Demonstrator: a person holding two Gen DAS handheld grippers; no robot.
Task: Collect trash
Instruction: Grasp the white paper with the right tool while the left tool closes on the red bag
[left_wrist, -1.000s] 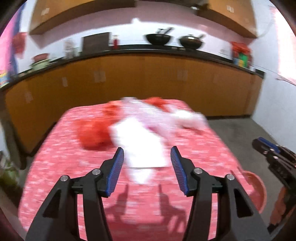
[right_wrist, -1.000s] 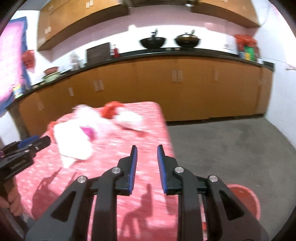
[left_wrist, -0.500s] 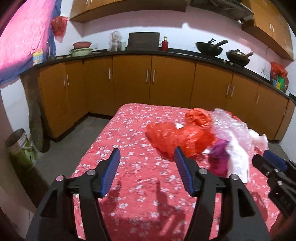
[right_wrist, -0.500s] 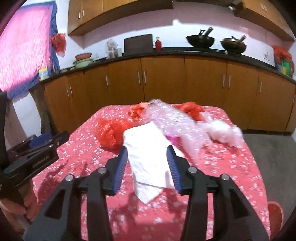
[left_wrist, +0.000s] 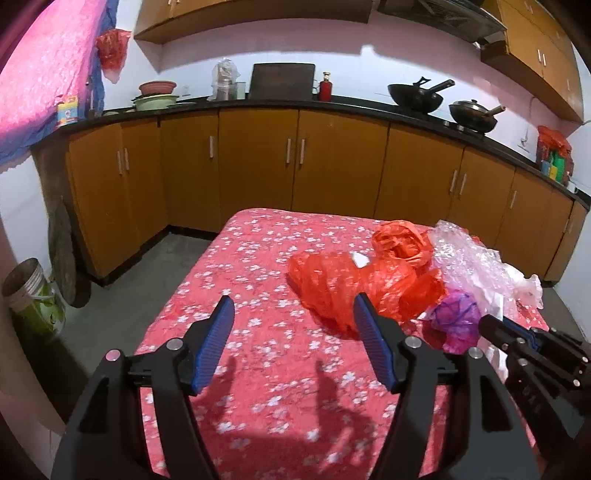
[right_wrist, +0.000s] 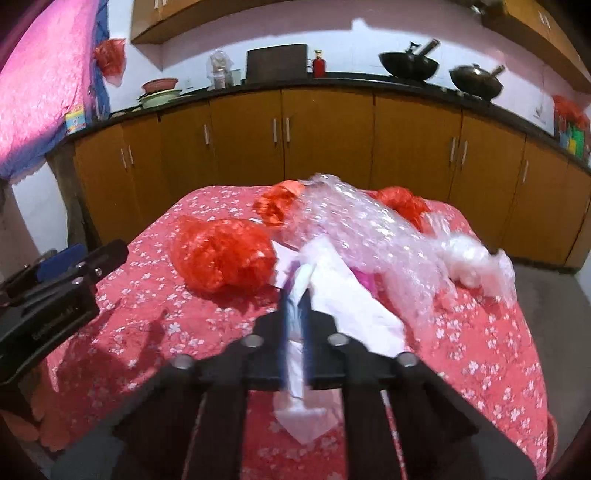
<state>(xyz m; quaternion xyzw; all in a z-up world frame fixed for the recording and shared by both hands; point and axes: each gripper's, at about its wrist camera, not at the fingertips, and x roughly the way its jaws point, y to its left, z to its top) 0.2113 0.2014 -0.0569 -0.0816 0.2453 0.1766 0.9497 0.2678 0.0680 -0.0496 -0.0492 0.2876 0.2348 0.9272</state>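
Observation:
A table under a red flowered cloth (left_wrist: 258, 258) carries a heap of trash. Nearest my left gripper (left_wrist: 293, 299) lies a crumpled red plastic bag (left_wrist: 332, 284), just beyond its right finger. The jaws are opening, with nothing between them. A second red bag (left_wrist: 400, 243), bubble wrap (left_wrist: 465, 254) and a purple wad (left_wrist: 456, 317) sit further right. My right gripper (right_wrist: 295, 291) is shut on the near edge of a white paper sheet (right_wrist: 340, 291), which lies against the bubble wrap (right_wrist: 354, 221) and the red bag (right_wrist: 221, 254). A white plastic bag (right_wrist: 469, 262) lies at the right.
Orange cabinets (left_wrist: 258, 166) under a black counter run behind the table, with two woks (left_wrist: 415, 94) on top. On the floor at the left stands a bucket (left_wrist: 26, 284) beside a round slab leaning on the cabinet. Grey floor surrounds the table.
Both views swung left across the table, then steadied. My right gripper widened over the white paper, then closed on it. My left gripper's jaws spread wider and now face the red bag.

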